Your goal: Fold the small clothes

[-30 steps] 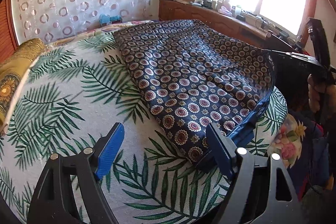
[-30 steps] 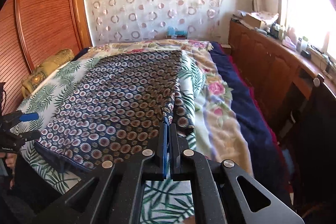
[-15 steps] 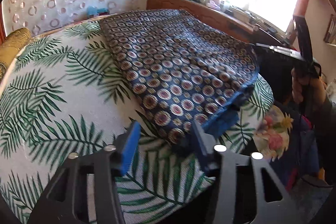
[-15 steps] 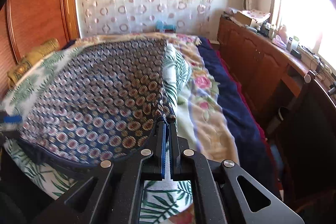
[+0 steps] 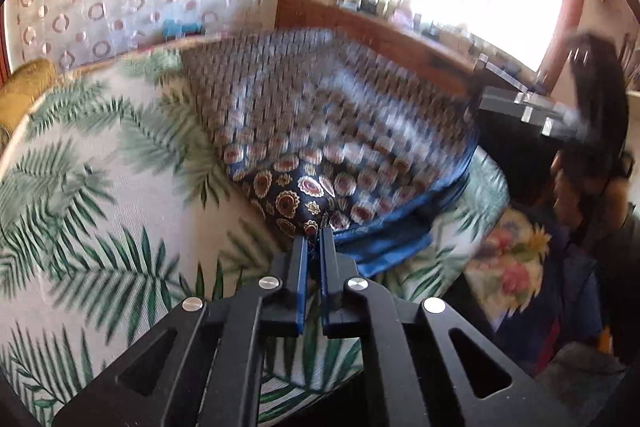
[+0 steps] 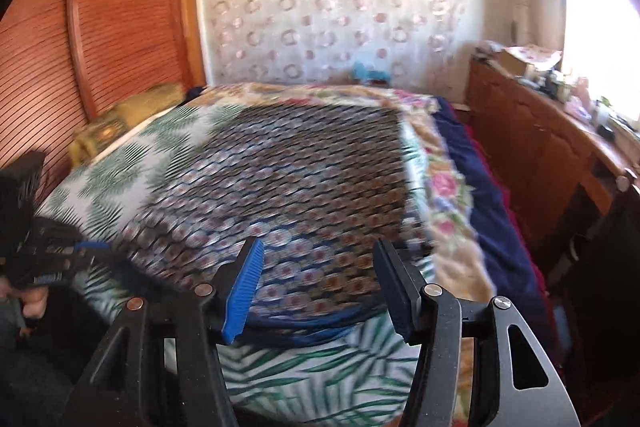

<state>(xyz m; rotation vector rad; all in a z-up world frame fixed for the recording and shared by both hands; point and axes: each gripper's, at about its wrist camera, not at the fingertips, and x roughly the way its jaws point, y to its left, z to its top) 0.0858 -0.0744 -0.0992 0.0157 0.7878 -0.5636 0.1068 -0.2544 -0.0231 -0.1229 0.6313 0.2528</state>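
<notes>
A navy garment (image 5: 320, 131) printed with red and cream medallions lies spread on a palm-leaf bedsheet (image 5: 100, 195), its blue hem toward me. My left gripper (image 5: 314, 241) is closing tight on the garment's near corner, pads pressing the cloth. In the right wrist view the same garment (image 6: 300, 179) is blurred by motion. My right gripper (image 6: 320, 267) hovers over its near hem with jaws opening wide; the cloth lies below them and the pads do not touch it. Each gripper shows in the other's view, the right gripper (image 5: 532, 107) and the left gripper (image 6: 80, 251).
A floral quilt (image 6: 444, 187) and a navy blanket (image 6: 492, 203) cover the bed's right side. A wooden cabinet (image 6: 532, 147) with clutter runs under the bright window. A gold pillow (image 5: 24, 95) lies at the far left by a slatted wardrobe (image 6: 100, 39).
The left jaws went from wide apart to shut on the garment's corner. The right jaws, shut on the garment's right edge before, have let it go and spread apart, shifting toward the near hem.
</notes>
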